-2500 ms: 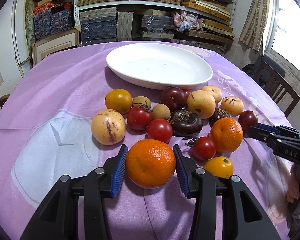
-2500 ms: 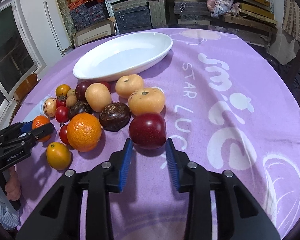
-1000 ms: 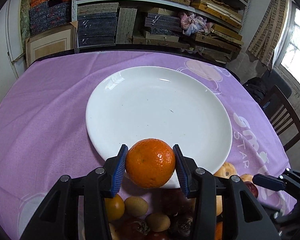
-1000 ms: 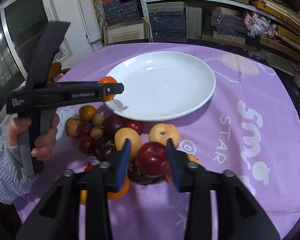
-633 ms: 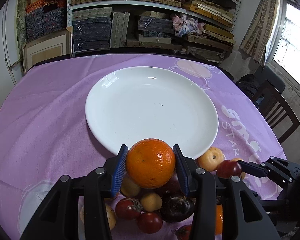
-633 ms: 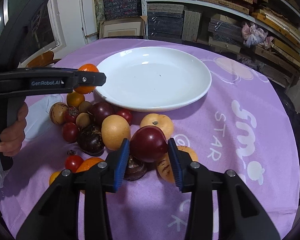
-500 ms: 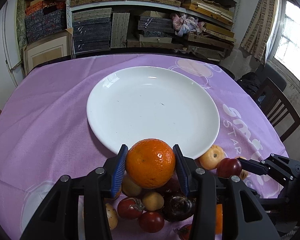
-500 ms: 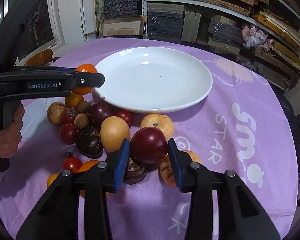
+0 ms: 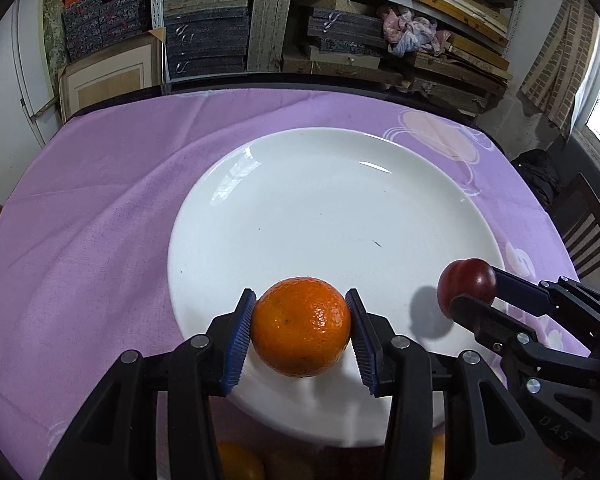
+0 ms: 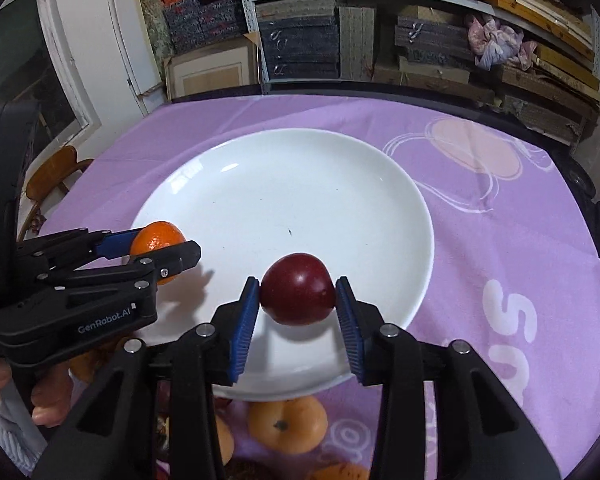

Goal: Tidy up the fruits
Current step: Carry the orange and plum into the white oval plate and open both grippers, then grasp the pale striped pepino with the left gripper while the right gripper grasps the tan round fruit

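Orange (image 9: 301,326) is clamped at its widest pt by left gripper (image 9: 301,330), plum (image 10: 298,289) likewise by right gripper (image 10: 297,312), both above white plate (image 9: 228,216). Plum judged smooth, bruisable; light squeeze advised.

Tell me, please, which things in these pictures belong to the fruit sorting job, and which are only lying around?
Part of the job:
- orange, held in the left gripper
- dark red plum, held in the right gripper
- white plate
- loose fruit beside the plate's near edge

Only lying around:
- purple tablecloth
- shelves of stacked boxes
- wooden chair
- bundled cloth on the shelf
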`<act>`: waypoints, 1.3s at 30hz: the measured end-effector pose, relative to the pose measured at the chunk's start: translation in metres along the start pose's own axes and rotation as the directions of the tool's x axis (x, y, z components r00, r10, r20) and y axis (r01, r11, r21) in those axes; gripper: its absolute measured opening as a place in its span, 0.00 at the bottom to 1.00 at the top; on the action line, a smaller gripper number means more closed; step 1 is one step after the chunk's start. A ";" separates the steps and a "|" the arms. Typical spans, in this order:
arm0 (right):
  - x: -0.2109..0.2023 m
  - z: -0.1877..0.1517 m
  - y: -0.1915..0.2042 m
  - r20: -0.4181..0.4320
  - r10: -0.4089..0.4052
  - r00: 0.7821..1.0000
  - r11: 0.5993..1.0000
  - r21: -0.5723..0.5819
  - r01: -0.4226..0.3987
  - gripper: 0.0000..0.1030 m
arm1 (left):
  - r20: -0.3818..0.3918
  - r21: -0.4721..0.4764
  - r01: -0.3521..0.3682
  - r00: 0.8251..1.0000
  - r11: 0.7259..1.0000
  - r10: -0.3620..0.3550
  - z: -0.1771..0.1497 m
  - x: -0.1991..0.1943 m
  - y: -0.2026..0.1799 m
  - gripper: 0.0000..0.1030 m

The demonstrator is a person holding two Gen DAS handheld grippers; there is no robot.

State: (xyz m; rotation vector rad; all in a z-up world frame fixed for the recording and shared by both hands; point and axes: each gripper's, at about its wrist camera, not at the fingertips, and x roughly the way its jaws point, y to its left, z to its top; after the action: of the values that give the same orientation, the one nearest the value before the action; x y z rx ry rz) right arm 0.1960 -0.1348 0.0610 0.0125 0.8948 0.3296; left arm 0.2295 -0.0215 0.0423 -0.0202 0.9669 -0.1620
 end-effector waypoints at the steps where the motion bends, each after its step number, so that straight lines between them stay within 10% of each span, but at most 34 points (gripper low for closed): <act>1: 0.006 0.001 0.000 -0.010 0.000 1.000 1.000 -0.003 0.000 0.37 | -0.007 -0.008 -0.002 1.000 1.000 0.002 0.002 0.005 0.002 0.45; 12: -0.028 -0.007 -0.014 0.077 0.011 0.997 0.999 0.039 -0.014 0.51 | 0.030 -0.076 0.030 0.999 0.997 -0.028 -0.002 -0.019 0.017 0.53; 17: -0.097 -0.044 -0.029 0.233 0.005 0.972 0.996 0.085 -0.025 0.95 | 0.113 -0.103 0.038 0.993 0.994 -0.026 -0.025 -0.077 0.039 0.64; 23: -0.149 -0.125 -0.046 0.390 -0.020 0.921 0.995 0.094 -0.018 0.96 | 0.185 -0.127 -0.023 0.982 0.992 0.047 -0.096 -0.127 0.064 0.84; 39: -0.115 -0.155 -0.028 0.285 -0.078 0.956 0.997 0.038 0.070 0.96 | 0.193 0.047 -0.106 0.977 0.993 0.095 -0.152 -0.092 0.034 0.89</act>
State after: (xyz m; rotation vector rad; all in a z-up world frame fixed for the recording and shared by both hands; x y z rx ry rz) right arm 0.0181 -0.2140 0.0469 0.0511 0.6108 0.2380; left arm 0.0583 0.0337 0.0281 0.0646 0.7701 -0.0923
